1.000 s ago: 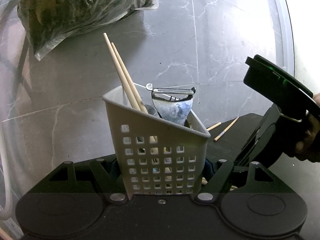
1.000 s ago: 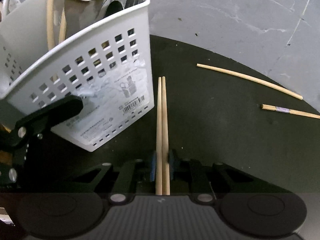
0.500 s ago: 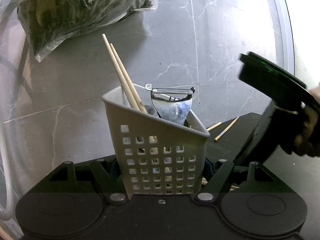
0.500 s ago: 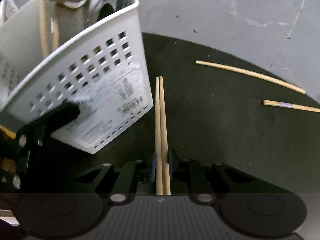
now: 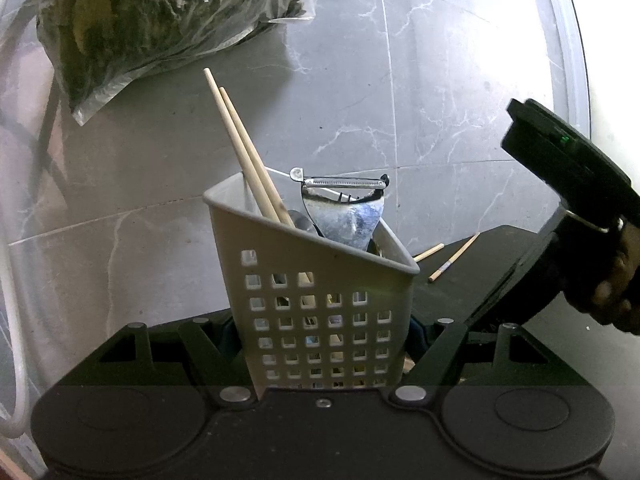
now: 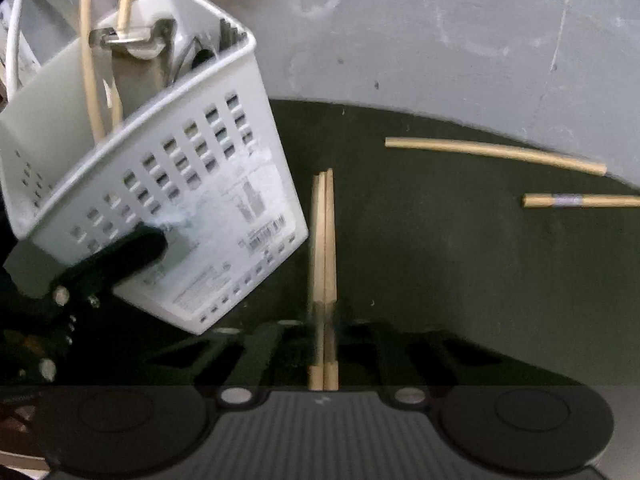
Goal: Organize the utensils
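My left gripper (image 5: 320, 332) is shut on a white perforated utensil basket (image 5: 316, 300), which also shows in the right wrist view (image 6: 168, 184). The basket holds two wooden chopsticks (image 5: 248, 160), a metal peeler (image 5: 344, 184) and other utensils. My right gripper (image 6: 323, 316) is shut on a pair of wooden chopsticks (image 6: 323, 240), held above the black mat (image 6: 440, 260) just right of the basket. Two loose chopsticks (image 6: 496, 152) (image 6: 580, 200) lie on the mat's far right edge; they also show in the left wrist view (image 5: 452, 258).
A clear plastic bag of dark stuff (image 5: 160, 20) lies on the grey marble floor (image 5: 400, 100) at the far left. A white cable (image 5: 12, 340) runs along the left edge. The right gripper's body and the hand (image 5: 600, 240) stand to the right of the basket.
My right gripper has lifted with the chopstick pair and pulled back a little; the basket now looks farther up and left in its view. The left gripper and the basket have barely moved.
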Demonstrator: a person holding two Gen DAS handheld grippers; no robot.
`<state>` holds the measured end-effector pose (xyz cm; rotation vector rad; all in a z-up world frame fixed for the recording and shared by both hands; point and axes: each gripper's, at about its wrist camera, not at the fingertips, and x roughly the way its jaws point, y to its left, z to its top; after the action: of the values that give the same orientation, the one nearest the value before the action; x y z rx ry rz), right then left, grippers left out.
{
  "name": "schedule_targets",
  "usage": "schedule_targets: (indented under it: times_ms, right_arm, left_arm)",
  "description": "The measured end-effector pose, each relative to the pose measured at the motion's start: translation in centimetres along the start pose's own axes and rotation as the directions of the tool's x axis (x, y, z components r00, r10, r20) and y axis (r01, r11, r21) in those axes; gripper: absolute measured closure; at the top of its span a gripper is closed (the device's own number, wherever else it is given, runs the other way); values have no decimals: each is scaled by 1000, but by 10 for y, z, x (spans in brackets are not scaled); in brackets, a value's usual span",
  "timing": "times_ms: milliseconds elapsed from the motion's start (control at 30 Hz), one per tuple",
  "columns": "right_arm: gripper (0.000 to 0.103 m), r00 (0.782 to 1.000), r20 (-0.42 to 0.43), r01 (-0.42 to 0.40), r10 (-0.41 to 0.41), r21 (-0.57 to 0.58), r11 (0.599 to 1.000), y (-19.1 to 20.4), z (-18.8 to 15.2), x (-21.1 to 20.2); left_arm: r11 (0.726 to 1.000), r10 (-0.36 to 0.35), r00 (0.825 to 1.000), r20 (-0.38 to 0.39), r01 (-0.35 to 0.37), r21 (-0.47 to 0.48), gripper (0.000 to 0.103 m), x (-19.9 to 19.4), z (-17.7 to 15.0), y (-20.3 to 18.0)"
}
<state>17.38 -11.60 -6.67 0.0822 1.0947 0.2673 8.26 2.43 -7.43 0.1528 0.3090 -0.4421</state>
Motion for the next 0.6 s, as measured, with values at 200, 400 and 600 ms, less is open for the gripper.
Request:
schedule_targets:
  times_ms: [200, 400, 600]
  right_arm:
    - [103, 1000, -13, -16, 17, 24, 1000, -6, 2, 0]
    - [93, 998, -11, -57, 58, 106, 993, -16, 3, 7]
    - [48, 997, -27, -73, 78, 137, 988, -13, -23, -4]
  left_arm:
    - [1000, -1, 1000, -2, 1, 4, 26, -1, 0, 0]
    - [1000, 0, 1000, -2, 0, 1, 26, -1, 1, 0]
    - [1000, -1, 1000, -8, 1, -10, 26, -2, 1, 2]
